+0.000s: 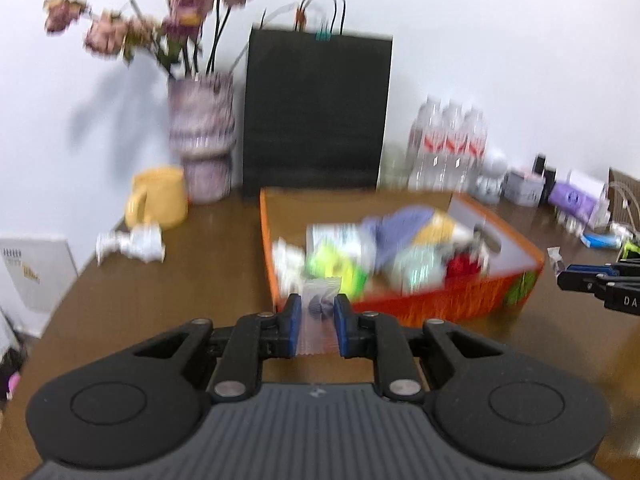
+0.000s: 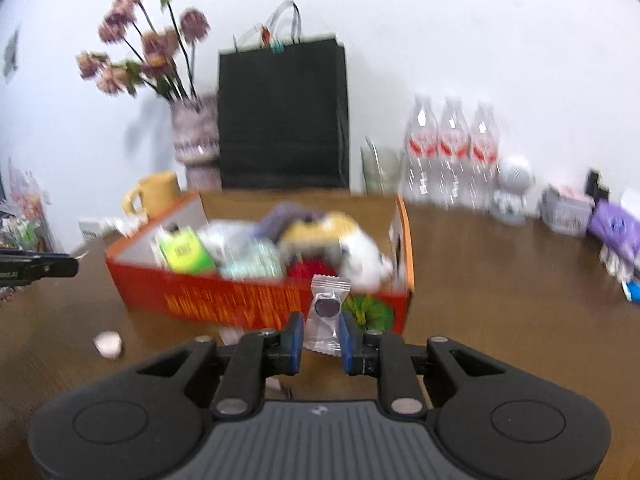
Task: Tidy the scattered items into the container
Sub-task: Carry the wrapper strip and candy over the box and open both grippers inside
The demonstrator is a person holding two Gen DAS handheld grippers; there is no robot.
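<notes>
Right gripper low centre, blue pads closed on clear candy wrapper with dark round sweet inside; wrapper upright, top crimp overlapping front wall of orange box. Box open-topped, on brown table, heaped: green packet left, pale mint pack centre, yellow-and-white soft item right, red item below that, purple cloth at back. Small pink-white piece on table left of and nearer than box. Left gripper entering at left edge, left of box. Behind box: black paper bag; vase of pink flowers and yellow mug back-left; three clear bottles and white figurine back-right. Whole view motion-blurred.
</notes>
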